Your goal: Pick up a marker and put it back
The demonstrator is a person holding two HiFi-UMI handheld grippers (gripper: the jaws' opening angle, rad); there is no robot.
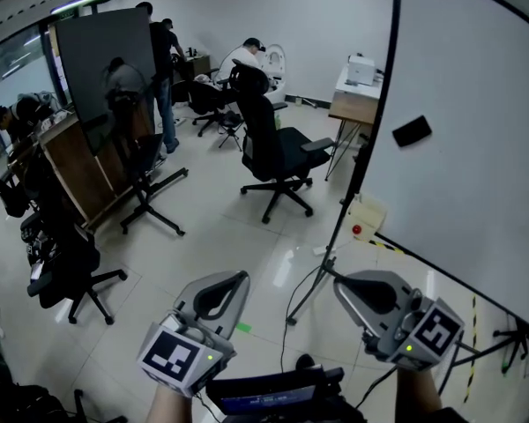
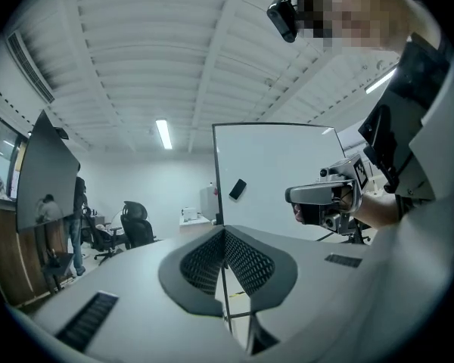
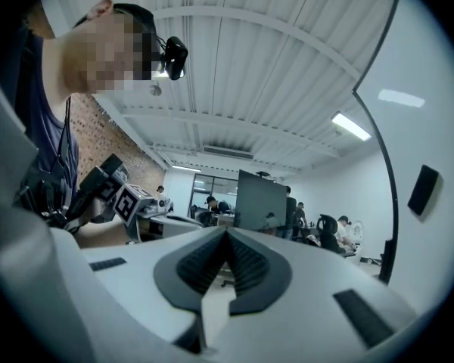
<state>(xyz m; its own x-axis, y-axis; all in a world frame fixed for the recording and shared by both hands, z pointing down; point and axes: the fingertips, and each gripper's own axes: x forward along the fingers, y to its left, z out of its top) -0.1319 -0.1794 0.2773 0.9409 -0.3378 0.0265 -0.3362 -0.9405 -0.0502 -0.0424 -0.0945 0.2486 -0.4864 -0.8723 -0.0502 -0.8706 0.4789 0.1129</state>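
Grey jaws of the left gripper [image 1: 236, 282] and the right gripper [image 1: 346, 285] are both clenched on nothing, near the person. At right stands a whiteboard [image 1: 476, 166] with a black block [image 1: 412, 130] stuck on it. I cannot tell where the marker is.

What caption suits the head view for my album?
Left tool and right tool, both shut and empty, held out beside a whiteboard.
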